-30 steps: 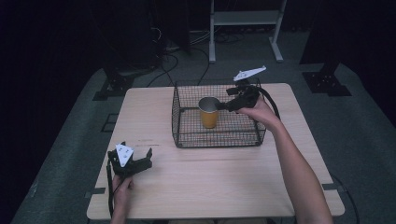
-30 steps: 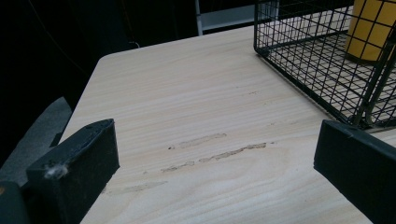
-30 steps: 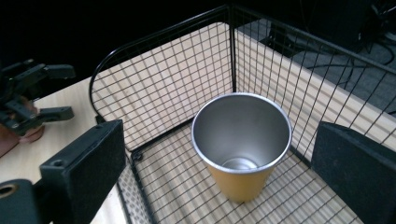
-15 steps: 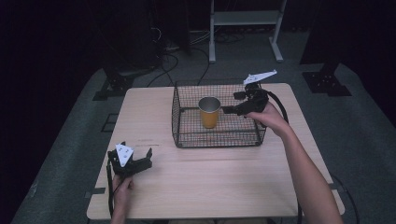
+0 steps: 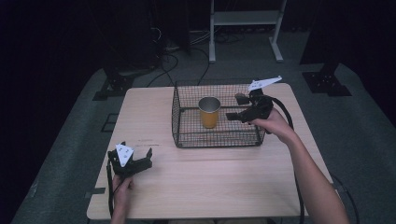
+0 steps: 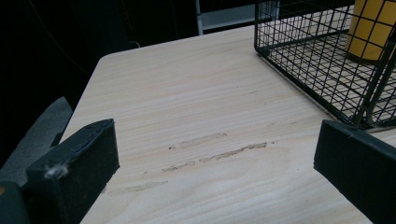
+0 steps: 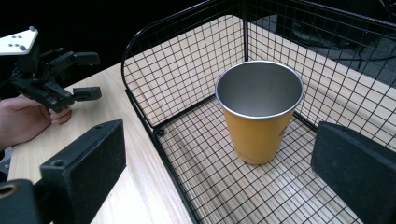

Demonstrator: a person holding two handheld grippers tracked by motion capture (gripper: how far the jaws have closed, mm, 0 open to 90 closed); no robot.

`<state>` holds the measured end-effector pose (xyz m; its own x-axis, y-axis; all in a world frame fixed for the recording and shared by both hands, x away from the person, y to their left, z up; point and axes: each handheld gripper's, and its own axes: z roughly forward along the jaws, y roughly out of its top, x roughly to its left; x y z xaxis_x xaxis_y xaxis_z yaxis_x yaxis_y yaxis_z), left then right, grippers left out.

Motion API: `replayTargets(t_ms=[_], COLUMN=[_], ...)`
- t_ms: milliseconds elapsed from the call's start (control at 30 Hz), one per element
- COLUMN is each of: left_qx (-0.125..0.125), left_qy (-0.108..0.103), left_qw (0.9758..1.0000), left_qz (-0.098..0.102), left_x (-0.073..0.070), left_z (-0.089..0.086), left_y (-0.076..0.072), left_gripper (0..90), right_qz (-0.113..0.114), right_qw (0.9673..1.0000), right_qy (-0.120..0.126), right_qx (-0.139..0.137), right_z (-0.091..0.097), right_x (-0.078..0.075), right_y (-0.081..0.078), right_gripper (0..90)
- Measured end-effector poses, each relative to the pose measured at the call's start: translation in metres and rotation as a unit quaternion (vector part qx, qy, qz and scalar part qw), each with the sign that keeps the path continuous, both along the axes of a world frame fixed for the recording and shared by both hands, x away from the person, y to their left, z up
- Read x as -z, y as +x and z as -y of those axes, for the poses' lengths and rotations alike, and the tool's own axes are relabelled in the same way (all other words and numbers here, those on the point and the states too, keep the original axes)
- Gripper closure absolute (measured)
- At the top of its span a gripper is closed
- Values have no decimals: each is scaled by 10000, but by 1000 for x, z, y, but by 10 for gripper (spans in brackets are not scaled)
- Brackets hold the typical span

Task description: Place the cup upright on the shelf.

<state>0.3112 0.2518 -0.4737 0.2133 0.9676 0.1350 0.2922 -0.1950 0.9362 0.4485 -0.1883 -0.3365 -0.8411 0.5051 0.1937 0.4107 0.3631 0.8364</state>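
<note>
The left gripper (image 5: 148, 158) rests low on the near-left part of the bench (image 5: 224, 186), fingers released and empty, aimed across bare wood toward the basket (image 5: 176, 122). It is well apart from the work, so the likeliest trouble here is small: its trailing cable could drag if the hand swings suddenly toward the near corner of the wire.

Farther off, the right gripper (image 5: 239, 108) hangs over the basket's right side, fingers spread wide with nothing between them, pointing at the cup (image 5: 209, 112). The cup stands upright on the wire floor, roughly mid-basket, open mouth up, clear of the walls.

Judging from this, the risks lie in the reach. The cup (image 7: 259, 112) looks light and tall for its base, and it sits on a wire grid rather than a flat surface; a finger (image 7: 355, 168) that meets the rim or one side first could tip it or push it against the mesh. Coming in low, a finger could catch the basket's top wire or a wall and shift the whole basket across the bench. The cup's smooth, tapered wall may also slip upward out of a grip taken too near the rim.
</note>
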Motion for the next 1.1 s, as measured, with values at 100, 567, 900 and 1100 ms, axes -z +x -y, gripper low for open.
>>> replayTargets(t_ms=[100, 567, 900, 1100], left_qx=[4, -2, 2, -2], left_qy=[11, 19, 33, 35], left_qw=[10000, 10000, 10000, 10000], left_qz=[-3, 3, 1, 3], left_x=[0, 0, 0, 0], left_z=[0, 1, 1, 1], left_y=[0, 0, 0, 0], left_gripper=[0, 0, 0, 0], right_qz=[49, 108, 93, 58], right_qw=[10000, 9998, 9997, 9996], right_qy=[-44, -4, 71, 74], right_qx=[-64, -169, -225, -251], right_z=[2, 8, 13, 17], right_x=[1, 1, 6, 10], right_y=[-6, -27, -42, -49], right_gripper=[30, 43, 43, 43])
